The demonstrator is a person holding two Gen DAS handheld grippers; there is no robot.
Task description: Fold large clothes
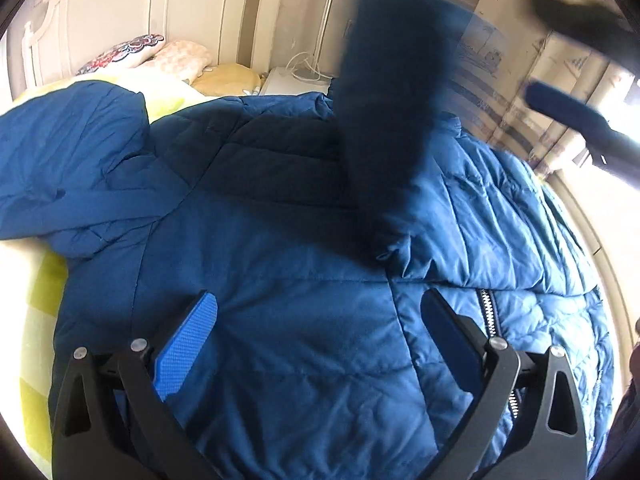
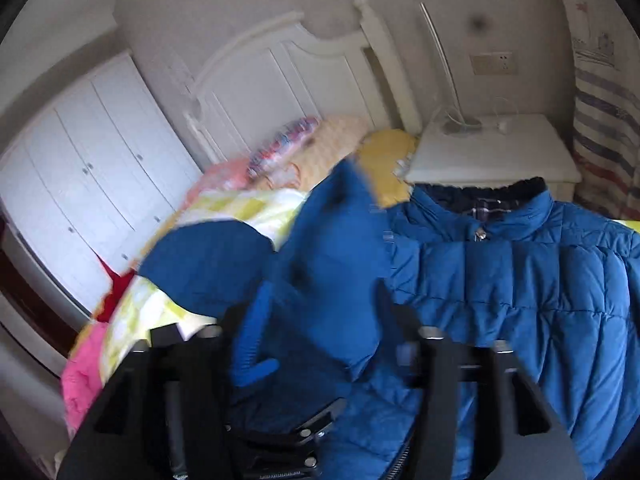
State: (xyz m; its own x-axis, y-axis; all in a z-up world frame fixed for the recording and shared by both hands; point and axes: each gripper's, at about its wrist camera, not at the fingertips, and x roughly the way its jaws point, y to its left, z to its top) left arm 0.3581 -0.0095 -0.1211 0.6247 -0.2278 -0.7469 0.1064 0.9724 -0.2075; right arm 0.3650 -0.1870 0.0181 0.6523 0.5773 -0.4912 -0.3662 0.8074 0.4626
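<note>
A large blue quilted puffer jacket (image 1: pixel 304 240) lies spread on the bed, its zipper (image 1: pixel 490 316) running down the front. My left gripper (image 1: pixel 320 316) is open and empty, just above the jacket's lower front. One sleeve (image 1: pixel 384 112) hangs in the air, blurred, above the jacket's middle. In the right wrist view the jacket (image 2: pixel 520 280) shows its collar (image 2: pixel 500 208) toward the nightstand. The sleeve (image 2: pixel 332 272) runs between the fingers of my right gripper (image 2: pixel 320 312), which looks shut on it; the view is blurred.
The bed has a yellow-green checked cover (image 2: pixel 240 208) and pillows (image 2: pixel 320 140) by the white headboard (image 2: pixel 300 68). A white nightstand (image 2: pixel 492 152) with a lamp stands at the right. White wardrobes (image 2: pixel 80 184) line the left wall. A pink blanket (image 2: pixel 80 376) lies at the bed's edge.
</note>
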